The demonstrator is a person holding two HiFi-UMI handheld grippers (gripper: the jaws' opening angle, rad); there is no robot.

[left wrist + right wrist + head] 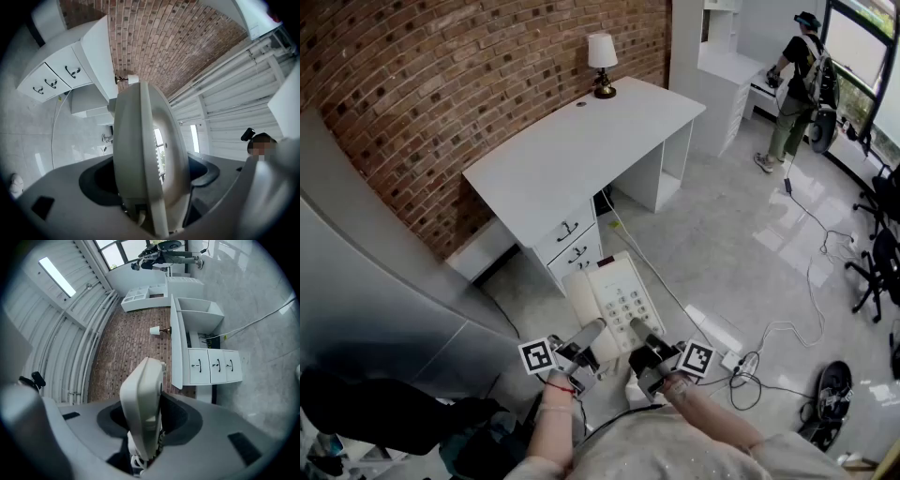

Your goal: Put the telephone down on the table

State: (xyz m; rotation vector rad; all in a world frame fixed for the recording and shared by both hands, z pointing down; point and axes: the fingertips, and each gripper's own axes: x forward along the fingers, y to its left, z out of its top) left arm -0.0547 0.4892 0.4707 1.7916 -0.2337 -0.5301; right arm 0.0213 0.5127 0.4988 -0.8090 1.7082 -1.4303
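- While we hold it aloft, the head view puts the telephone (609, 298) at 6 o'clock from the tabletop (581, 141), well apart.
- Left gripper view: our left tongs (150, 178) clench its wide body.
- Right gripper view: our right tongs (150, 420) clench its edge. Gripped only at the near end, it may tip and slip, we judge.

One telephone (611, 298) is in view, along with two grippers, the left gripper (592, 334) and the right gripper (639, 330), and two marker cubes (537, 356), one on each. There is one white surface (581, 141) with one lamp (602, 61) on it and three drawers (216, 365) beneath, each drawer carrying one handle. One person (797, 80) stands at the far side of the room, and one brick wall (441, 75) runs behind the surface.
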